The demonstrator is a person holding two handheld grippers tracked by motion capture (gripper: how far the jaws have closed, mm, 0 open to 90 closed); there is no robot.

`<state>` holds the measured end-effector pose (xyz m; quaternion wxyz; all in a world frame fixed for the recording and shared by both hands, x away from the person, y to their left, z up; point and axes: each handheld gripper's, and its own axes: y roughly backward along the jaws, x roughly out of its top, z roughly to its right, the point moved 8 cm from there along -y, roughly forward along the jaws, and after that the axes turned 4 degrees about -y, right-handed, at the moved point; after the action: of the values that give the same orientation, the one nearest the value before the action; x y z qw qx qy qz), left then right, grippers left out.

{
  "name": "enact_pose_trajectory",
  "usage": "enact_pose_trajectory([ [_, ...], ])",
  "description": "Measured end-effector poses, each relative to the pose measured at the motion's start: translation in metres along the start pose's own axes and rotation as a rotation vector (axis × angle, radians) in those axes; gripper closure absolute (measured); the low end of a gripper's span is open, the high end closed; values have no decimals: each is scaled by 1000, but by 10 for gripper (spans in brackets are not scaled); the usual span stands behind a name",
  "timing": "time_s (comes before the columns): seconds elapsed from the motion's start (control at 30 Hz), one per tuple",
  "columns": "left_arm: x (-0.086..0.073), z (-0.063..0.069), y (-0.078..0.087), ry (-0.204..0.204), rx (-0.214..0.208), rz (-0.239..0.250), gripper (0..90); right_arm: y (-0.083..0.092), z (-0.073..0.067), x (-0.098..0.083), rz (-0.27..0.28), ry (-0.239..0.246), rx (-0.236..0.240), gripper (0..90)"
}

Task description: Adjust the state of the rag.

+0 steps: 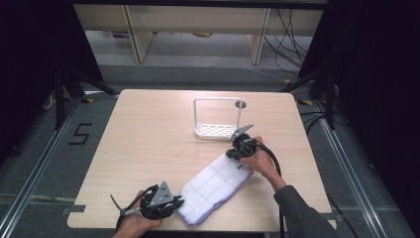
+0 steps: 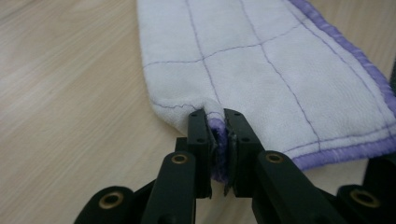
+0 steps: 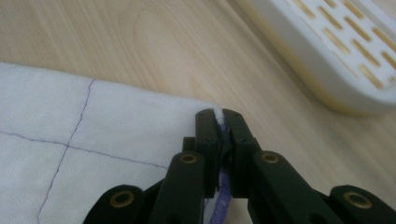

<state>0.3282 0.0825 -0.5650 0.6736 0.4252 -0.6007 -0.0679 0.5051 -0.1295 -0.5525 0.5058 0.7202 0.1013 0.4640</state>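
One table [image 1: 148, 129] carried everything, and the largest thing on it was one white cloth [image 1: 214, 184] with a purple hem and a thin grid of purple lines, lying folded and flat between the two grippers. Beyond the right gripper [image 1: 241, 147], just past its jaws, stood one white slotted rack [image 1: 216, 130] with a bent wire frame over it.

The left gripper [image 2: 215, 122] was clamped on the cloth's near corner, the purple hem bunched between its jaws in the left gripper view. The right gripper was likewise pinched onto the far corner, a tuft of white fabric showing at the jaw tips [image 3: 219, 117] in the right gripper view.

The likely trouble lay in the thin bites (each jaw pair held little more than the edge): if the hands pulled apart or lifted unevenly, a corner could slip free and the cloth would sag or unfold. A swing of the right gripper forward could also knock the rack, which sat near its jaws.

Counted: one table, one cloth, one rack, two grippers
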Motion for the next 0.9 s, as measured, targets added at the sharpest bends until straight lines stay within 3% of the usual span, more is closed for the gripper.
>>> enact_pose_trajectory([
  [0.1, 5, 10, -5, -10, -18, 14, 810, -10, -2, 14, -48, 57, 5, 860],
  [0.2, 10, 17, -8, -15, -51, 11, 810, -15, -4, 25, -73, 49, 6, 861],
  [0.33, 21, 31, -19, -27, -67, 36, 807, -23, -5, 38, -72, 89, 15, 860],
  [0.4, 29, 40, -27, 17, -89, 64, 804, -27, -7, 40, -81, 97, 17, 855],
  [0.47, 35, 46, -34, -1, -91, 59, 803, -32, -9, 43, -97, 114, 12, 846],
  [0.53, 46, 56, -43, 53, -121, 91, 791, -35, -9, 46, -87, 138, 8, 830],
  [0.57, 47, 57, -44, 42, -130, 80, 780, -35, -9, 48, -83, 141, 5, 806],
  [0.63, 55, 66, -50, 50, -170, 88, 745, -34, -9, 50, -71, 127, 1, 732],
  [0.7, 64, 71, -51, 129, -204, 134, 619, -28, -4, 52, -49, 91, -39, 613],
  [0.77, 71, 70, -47, 155, -221, 168, 539, -14, -3, 54, -17, 37, -52, 549],
  [0.8, 77, 60, -41, 178, -213, 180, 511, -5, -1, 54, 9, 14, -77, 505],
  [0.83, 77, 60, -41, 178, -213, 180, 473, -5, -1, 54, 9, 14, -77, 505],
  [0.87, 82, 54, -39, 215, -209, 199, 473, 11, 1, 52, 46, -36, -85, 470],
  [0.9, 87, 46, -38, 224, -206, 205, 470, 21, 1, 48, 60, -63, -76, 457],
])
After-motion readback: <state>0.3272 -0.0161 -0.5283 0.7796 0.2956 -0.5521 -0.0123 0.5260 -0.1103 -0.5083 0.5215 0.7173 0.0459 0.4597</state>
